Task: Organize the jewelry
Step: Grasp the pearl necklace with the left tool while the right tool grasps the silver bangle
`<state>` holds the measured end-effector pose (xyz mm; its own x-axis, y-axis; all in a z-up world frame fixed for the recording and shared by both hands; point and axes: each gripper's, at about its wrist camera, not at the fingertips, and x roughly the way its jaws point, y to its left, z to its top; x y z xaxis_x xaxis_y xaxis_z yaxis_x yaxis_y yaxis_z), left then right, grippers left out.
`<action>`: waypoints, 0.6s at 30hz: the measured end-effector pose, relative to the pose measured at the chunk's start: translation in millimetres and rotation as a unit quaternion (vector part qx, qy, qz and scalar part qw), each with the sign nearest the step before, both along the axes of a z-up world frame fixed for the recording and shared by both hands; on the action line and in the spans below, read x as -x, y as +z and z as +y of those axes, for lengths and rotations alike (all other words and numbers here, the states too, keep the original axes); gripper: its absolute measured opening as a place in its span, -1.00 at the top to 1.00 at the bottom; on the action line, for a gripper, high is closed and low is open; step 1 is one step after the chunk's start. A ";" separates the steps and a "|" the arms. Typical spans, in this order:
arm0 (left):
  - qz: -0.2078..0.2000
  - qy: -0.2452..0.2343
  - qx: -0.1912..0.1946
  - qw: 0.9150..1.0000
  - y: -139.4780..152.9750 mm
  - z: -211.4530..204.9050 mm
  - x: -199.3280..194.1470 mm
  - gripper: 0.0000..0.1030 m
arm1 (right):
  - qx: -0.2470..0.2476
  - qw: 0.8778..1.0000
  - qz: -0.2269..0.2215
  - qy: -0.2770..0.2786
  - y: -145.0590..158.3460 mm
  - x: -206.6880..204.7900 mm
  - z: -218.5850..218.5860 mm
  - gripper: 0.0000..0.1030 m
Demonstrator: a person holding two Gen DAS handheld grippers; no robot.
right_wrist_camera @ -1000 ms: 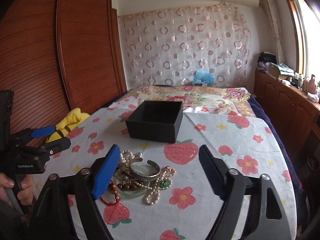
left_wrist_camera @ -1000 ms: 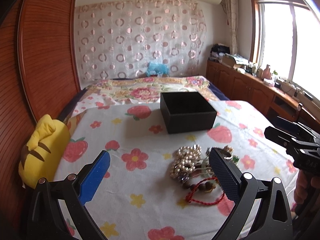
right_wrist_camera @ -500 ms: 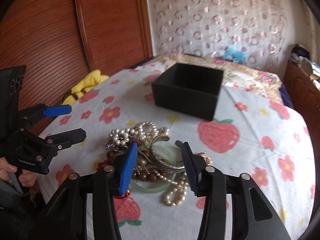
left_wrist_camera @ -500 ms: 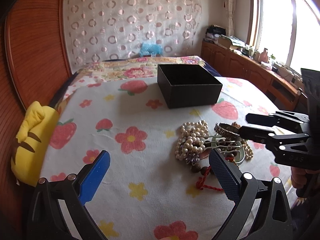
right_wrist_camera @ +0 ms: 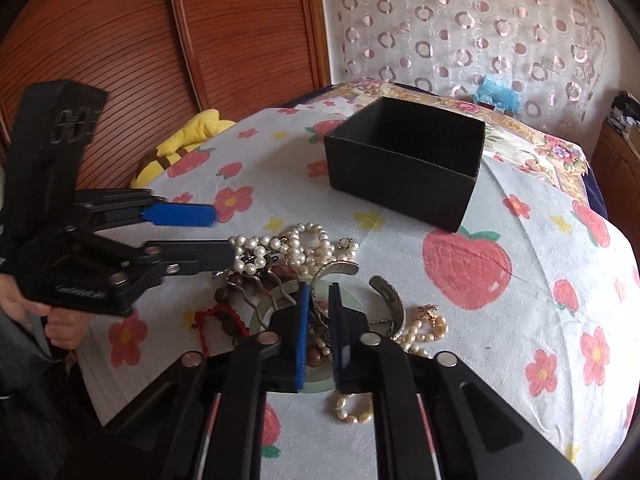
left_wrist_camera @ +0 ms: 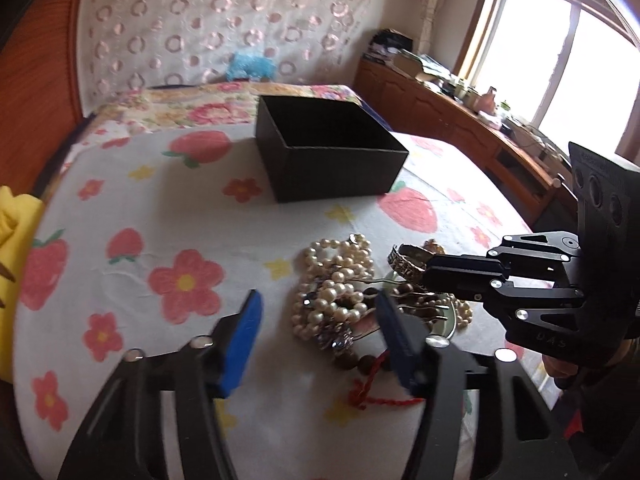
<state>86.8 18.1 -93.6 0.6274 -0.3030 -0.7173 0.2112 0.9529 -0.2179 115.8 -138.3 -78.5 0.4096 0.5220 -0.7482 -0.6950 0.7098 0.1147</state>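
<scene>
A heap of jewelry lies on the flowered cloth: pearl necklaces [left_wrist_camera: 336, 276] [right_wrist_camera: 296, 244], a silver cuff bangle [left_wrist_camera: 408, 262] [right_wrist_camera: 384, 292], a pale green bangle [right_wrist_camera: 280, 300], brown beads and a red cord [left_wrist_camera: 376, 392] [right_wrist_camera: 216, 316]. My right gripper [right_wrist_camera: 319, 304] is shut on the silver cuff bangle's near side; it also shows in the left wrist view [left_wrist_camera: 436, 272]. My left gripper [left_wrist_camera: 316, 320] is open, its fingers on either side of the pearls, low over the heap. An open black box [left_wrist_camera: 332, 160] [right_wrist_camera: 404, 160] stands behind the heap.
A yellow plush toy [right_wrist_camera: 180, 144] lies at the left edge of the bed by the wooden wardrobe [right_wrist_camera: 120, 40]. A blue plush [left_wrist_camera: 250, 66] sits by the curtain. A wooden counter [left_wrist_camera: 460, 120] runs under the window at right.
My right gripper has closed from open onto the silver cuff bangle. My left gripper has moved forward and down over the pearls and its jaws have narrowed.
</scene>
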 end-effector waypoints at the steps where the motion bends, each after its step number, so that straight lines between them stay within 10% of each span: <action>1: 0.003 -0.004 0.002 1.000 -0.8 -1.1 -2.2 0.08 | -0.001 1.000 -0.004 0.000 1.6 1.3 -1.0 0.88; 9: 0.004 -0.027 -0.003 1.000 1.1 -10.0 -7.7 0.86 | -0.013 1.000 -0.015 -0.006 9.2 4.2 -12.7 0.92; 18: -0.050 -0.020 -0.015 0.998 37.6 -11.3 1.5 0.87 | -0.019 0.999 -0.028 -0.007 18.6 5.4 -16.0 0.99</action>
<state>85.3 6.7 -56.0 0.6840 -0.3096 -0.6605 0.2690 0.9487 -0.1661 110.4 -154.3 -59.9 0.4575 0.5434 -0.7039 -0.6906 0.7158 0.1037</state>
